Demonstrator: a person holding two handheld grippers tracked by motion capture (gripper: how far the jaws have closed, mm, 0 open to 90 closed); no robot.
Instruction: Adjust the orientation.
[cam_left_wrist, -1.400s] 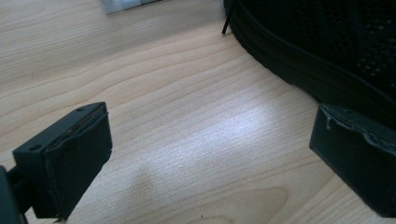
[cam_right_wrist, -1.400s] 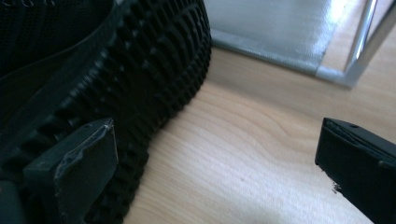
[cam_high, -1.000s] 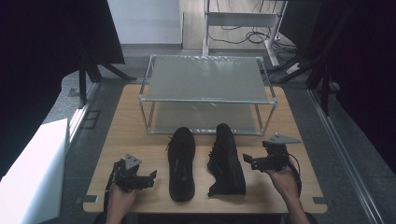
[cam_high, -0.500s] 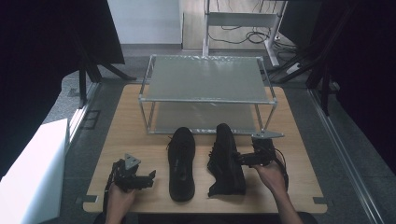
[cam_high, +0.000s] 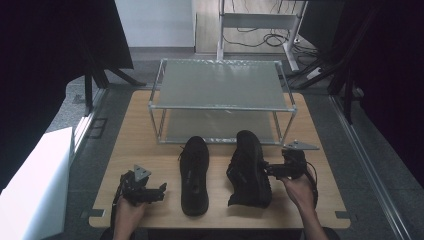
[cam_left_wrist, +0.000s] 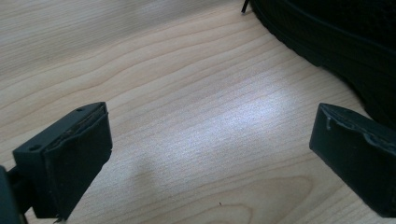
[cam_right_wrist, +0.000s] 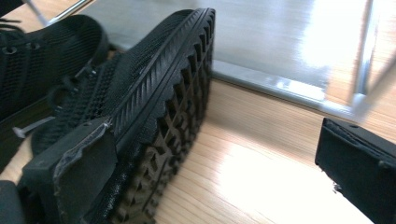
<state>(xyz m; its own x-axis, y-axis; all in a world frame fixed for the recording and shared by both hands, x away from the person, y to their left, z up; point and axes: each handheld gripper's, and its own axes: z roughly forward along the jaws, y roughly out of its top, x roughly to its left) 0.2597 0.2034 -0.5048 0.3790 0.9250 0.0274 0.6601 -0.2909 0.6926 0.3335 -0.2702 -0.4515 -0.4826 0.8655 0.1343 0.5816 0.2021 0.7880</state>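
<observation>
1. Shoes first: two black shoes lie on the wooden bench (cam_high: 150, 150), near the person and just in front of a metal shelf rack (cam_high: 220, 82).
2. The left shoe (cam_high: 194, 175) sits flat on its sole, opening up, toe toward the rack.
3. The right shoe (cam_high: 248, 167) is tipped on its side, and the right gripper view catches its treaded sole (cam_right_wrist: 177, 135) facing the camera, upper turned away.
4. Over on the right, the right gripper (cam_high: 272, 171) is held low at the bench, pointing left at the tipped shoe's sole side.
5. Its jaws stand wide apart; in the right gripper view the left jaw is just beside the sole edge, touching or nearly so, cannot tell which, while the other jaw is well clear over bare wood.
6. Nothing is clamped between them.
7. The person's right hand (cam_high: 300, 192) holds that gripper from the near side, cable looping beside it.
8. On the left, the left gripper (cam_high: 161, 189) rests near the bench's near left corner, held by the left hand (cam_high: 127, 215).
9. Its jaws are spread wide too, with only wood grain between them in the left gripper view.
10. The left shoe's edge (cam_left_wrist: 336, 42) shows at the far right of that view, apart from the jaws.
11. Behind the shoes, the rack's top shelf and lower shelf are frosted panels in a metal frame.
</observation>
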